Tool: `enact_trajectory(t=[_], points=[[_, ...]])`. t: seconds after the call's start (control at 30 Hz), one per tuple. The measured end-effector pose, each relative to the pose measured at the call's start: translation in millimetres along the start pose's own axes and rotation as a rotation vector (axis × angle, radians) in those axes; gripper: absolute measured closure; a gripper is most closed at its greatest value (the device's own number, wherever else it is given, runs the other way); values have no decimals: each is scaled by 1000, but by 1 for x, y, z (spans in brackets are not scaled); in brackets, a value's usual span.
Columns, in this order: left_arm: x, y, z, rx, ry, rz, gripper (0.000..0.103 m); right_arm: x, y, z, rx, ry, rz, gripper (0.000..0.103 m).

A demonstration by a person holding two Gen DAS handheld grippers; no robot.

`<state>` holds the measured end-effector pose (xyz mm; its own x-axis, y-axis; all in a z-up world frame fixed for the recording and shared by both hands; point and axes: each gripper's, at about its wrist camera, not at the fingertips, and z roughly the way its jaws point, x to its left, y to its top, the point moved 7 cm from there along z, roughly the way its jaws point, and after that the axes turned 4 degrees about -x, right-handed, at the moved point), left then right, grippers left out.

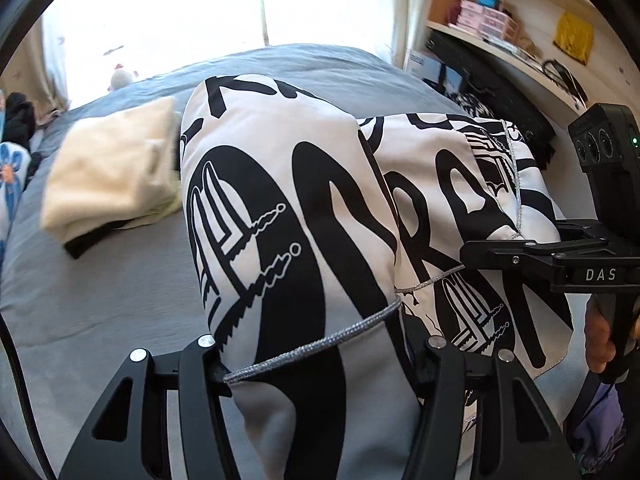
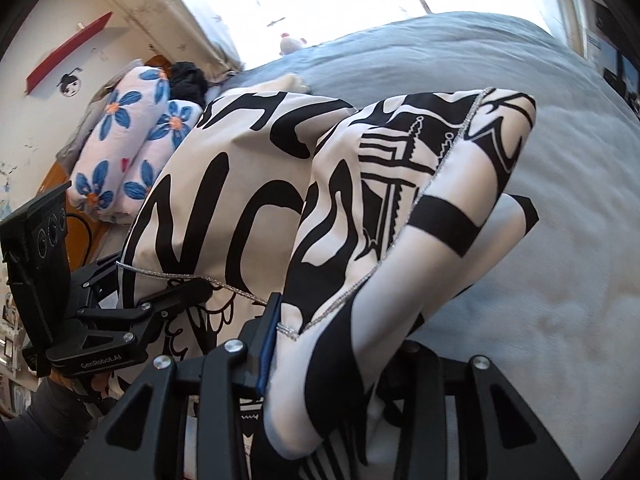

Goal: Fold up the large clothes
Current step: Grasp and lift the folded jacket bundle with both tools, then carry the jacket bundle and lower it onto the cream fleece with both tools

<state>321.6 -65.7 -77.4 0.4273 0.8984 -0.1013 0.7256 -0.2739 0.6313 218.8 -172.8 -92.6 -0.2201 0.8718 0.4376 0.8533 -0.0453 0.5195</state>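
Observation:
A large white garment with bold black print and silver trim [image 1: 312,208] is lifted above a grey bed [image 1: 100,292]. My left gripper [image 1: 316,364] is shut on a bunched edge of it, with cloth filling the space between the fingers. My right gripper [image 2: 332,356] is shut on another bunched part of the same garment [image 2: 360,208]. The right gripper also shows in the left wrist view [image 1: 496,248] at the garment's right edge, and the left gripper shows in the right wrist view [image 2: 176,296] at its left edge. The garment hangs in folds between both grippers.
A folded cream cloth [image 1: 112,176] lies on the bed to the left. Blue-flowered pillows [image 2: 128,148] sit at the bed's head. A shelf with boxes [image 1: 500,28] runs along the right wall. A bright window [image 1: 208,4] is behind the bed.

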Motion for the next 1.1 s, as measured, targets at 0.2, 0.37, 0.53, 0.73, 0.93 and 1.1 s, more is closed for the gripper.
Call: enact_trajectory(t=[0.2, 0.37, 0.53, 0.73, 0.93, 1.1], points=[[73, 17, -39, -26, 54, -27, 47, 70, 37, 27, -17, 55, -51, 65], [145, 41, -56, -46, 101, -33, 47, 116, 84, 66, -22, 108, -59, 65], [215, 82, -53, -67, 132, -28, 47, 150, 141, 107, -48, 139, -66, 65], [302, 152, -21, -78, 179, -2, 47, 164, 217, 169, -90, 176, -34, 65], [376, 211, 45, -49, 199, 26, 46, 161, 281, 257, -116, 200, 18, 65], [424, 211, 121, 5, 209, 32, 39, 128, 289, 340, -87, 179, 80, 65]])
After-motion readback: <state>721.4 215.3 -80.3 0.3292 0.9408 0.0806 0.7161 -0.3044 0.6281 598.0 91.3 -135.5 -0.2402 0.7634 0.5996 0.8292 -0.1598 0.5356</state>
